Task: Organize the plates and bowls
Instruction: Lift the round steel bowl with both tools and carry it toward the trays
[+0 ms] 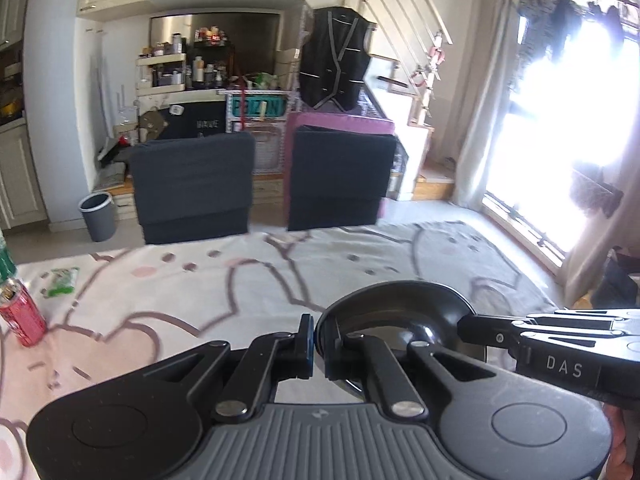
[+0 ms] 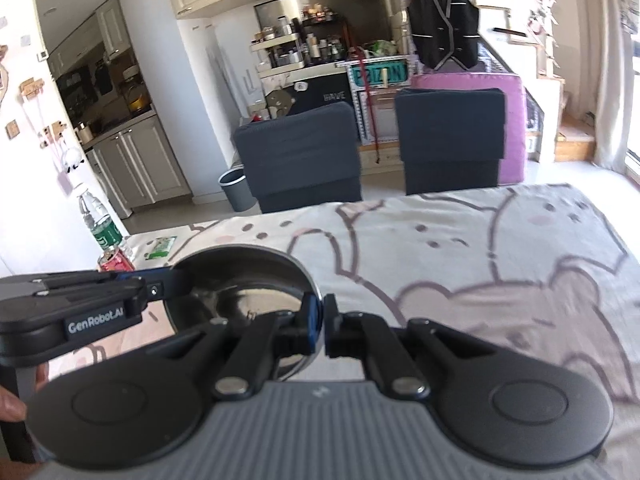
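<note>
Going left to right: red can [image 1: 22, 312] and green packet [image 1: 62, 280] sit at the far left of the tabletop [image 1: 248, 280]. The left tool [image 1: 319, 346] is pinched tight on the left rim of the steel bowl [image 1: 400, 312], and the right tool [image 2: 319, 330] is clamped on the opposite rim. So the bowl's held between both, up off the cartoon cloth. Looks like mid-carry to me. Next move probably needs both hands travelling together, level, toward wherever the dishes go; I can't see that spot.
</note>
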Motion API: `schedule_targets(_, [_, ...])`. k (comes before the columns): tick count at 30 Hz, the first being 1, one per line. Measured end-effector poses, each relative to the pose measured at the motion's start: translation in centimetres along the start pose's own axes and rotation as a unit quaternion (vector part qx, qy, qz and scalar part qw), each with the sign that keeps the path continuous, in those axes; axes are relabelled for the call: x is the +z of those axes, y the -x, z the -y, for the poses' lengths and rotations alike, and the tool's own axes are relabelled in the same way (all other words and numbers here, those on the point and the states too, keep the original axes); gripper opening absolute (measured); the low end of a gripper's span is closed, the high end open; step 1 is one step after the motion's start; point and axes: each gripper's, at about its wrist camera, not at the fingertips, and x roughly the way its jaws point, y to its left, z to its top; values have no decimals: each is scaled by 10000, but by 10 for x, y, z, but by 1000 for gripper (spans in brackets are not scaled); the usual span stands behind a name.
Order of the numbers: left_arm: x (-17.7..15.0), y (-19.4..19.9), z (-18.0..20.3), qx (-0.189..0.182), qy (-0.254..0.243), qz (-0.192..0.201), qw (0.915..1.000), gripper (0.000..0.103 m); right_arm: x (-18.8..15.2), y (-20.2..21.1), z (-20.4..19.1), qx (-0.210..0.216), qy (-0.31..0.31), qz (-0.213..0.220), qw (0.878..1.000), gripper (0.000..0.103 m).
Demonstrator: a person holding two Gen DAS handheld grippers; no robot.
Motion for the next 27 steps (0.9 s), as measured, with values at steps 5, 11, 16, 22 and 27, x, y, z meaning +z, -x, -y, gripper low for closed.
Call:
schedule_targets(5, [-23, 1, 33, -239, -1, -20, 9997, 5, -21, 29, 27, -191, -104, 1, 9998, 4])
schedule_targets(11, [-40, -13, 65, -509, -111, -160, 9985, 5, -41, 38, 53, -539, -218, -123, 9982, 5])
schedule_targets(16, [-50, -31, 86, -700, -28, -336, 9970, 5, -50, 39, 71, -801, -403, -168, 9958, 5])
schedule_targets(22, [-59, -56, 107, -923, -2, -590, 9940, 5, -58, 30, 94, -1114, -702, -410, 9904, 5])
schedule_targets(27, [-64, -74, 124, -1091, 49, -781, 9909, 5, -67, 31, 114, -1346, -793, -572, 9861, 5])
